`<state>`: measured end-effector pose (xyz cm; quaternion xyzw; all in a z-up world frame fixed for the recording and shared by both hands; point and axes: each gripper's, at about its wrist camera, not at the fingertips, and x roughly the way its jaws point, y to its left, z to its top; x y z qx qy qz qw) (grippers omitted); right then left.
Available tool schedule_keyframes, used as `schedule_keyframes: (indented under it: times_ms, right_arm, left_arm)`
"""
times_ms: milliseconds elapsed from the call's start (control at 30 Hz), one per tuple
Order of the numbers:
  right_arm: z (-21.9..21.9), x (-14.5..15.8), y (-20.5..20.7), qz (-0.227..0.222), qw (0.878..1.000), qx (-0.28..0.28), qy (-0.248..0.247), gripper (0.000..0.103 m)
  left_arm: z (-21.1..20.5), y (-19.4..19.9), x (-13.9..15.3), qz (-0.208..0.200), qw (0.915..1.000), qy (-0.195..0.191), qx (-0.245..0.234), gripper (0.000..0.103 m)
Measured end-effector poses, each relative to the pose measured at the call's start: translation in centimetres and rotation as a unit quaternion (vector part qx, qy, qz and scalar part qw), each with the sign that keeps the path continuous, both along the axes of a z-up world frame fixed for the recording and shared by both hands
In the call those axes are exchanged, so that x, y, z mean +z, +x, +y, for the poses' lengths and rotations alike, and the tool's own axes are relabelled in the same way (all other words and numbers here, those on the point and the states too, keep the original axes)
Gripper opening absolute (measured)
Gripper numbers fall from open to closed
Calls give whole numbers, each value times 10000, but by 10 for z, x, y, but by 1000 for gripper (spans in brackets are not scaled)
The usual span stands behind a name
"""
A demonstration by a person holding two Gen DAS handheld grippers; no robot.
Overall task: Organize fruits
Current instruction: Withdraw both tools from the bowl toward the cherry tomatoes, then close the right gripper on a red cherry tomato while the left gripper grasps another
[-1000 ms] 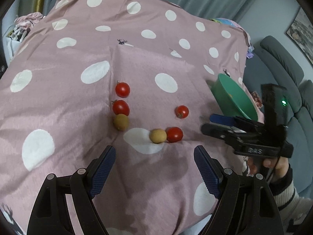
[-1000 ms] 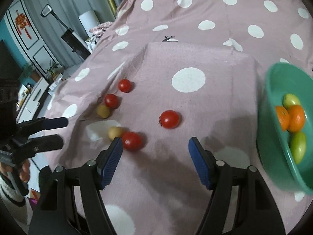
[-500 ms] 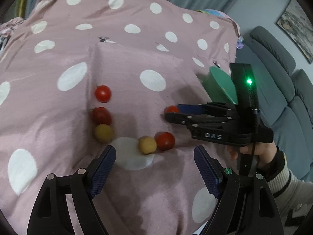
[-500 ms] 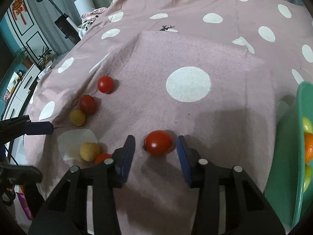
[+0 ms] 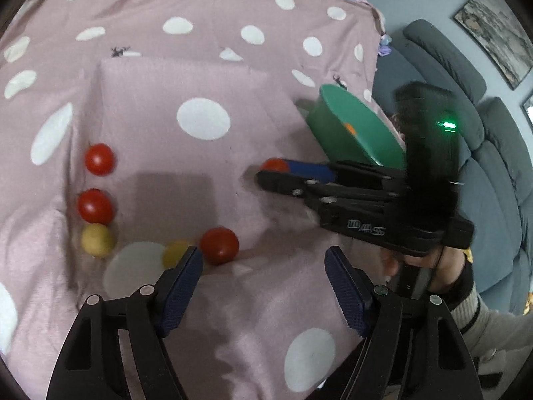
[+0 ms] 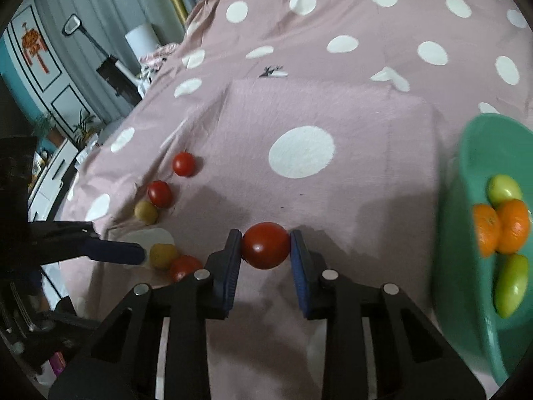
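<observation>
My right gripper [image 6: 266, 246] is shut on a red tomato [image 6: 266, 245] that rests on the pink dotted cloth [image 6: 333, 106]; it also shows in the left wrist view [image 5: 278, 173] with the tomato [image 5: 273, 164] at its tip. My left gripper [image 5: 263, 276] is open and empty, just behind another red tomato [image 5: 219, 245] and a yellow fruit [image 5: 175, 253]. Two more tomatoes [image 5: 99, 159] [image 5: 95, 205] and a second yellow fruit [image 5: 96, 239] lie in a row at the left. A green bowl [image 6: 466, 233] at the right holds oranges [image 6: 503, 226] and green fruits [image 6: 509, 283].
The cloth drapes over a raised flat block with creases round it. A grey sofa [image 5: 483, 126] stands beyond the bowl. A lamp and furniture [image 6: 110, 66] stand past the cloth's left edge.
My right gripper moved forward around the lone tomato and closed on it. My left gripper moved forward and right, closer to the near tomato and yellow fruit.
</observation>
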<state>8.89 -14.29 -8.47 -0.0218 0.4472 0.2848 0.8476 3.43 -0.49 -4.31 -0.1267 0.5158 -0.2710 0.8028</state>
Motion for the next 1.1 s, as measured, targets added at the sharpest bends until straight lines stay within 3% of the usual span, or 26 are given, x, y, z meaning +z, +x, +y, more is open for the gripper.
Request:
schedule_keyframes:
  times_ms: [100, 233, 300, 500, 667, 867, 1033, 1100]
  right_arm:
    - [-10, 4, -5, -22, 9999, -68, 133, 30]
    - [-19, 6, -11, -21, 9995, -117, 304, 30]
    - [-22, 7, -12, -20, 9992, -125, 377, 30]
    - [-28, 9, -17, -66, 9985, -105, 533, 30]
    - [-31, 11, -20, -105, 9982, -116, 582, 31]
    - [-40, 14, -23, -167, 9974, -175, 685, 30]
    - [-44, 13, -22, -137, 9964, -194, 817, 30]
    - [-44, 9, -21, -30, 9964, -153, 834, 31]
  left_arm:
    - [-3, 7, -9, 313, 9994, -118, 23, 76]
    - [-5, 18, -15, 555, 9984, 9, 137, 72]
    - [-6, 24, -20, 707, 9972, 151, 170, 66]
    - [-17, 33, -16, 558, 9953, 785, 97, 55]
    - [-39, 30, -18, 342, 9875, 1515, -252, 52]
    - [-49, 43, -21, 461, 9783, 1932, -586, 51]
    - [-63, 52, -27, 669, 9673, 2236, -992, 33]
    - [-61, 56, -29, 772, 9660, 2253, -1010, 33]
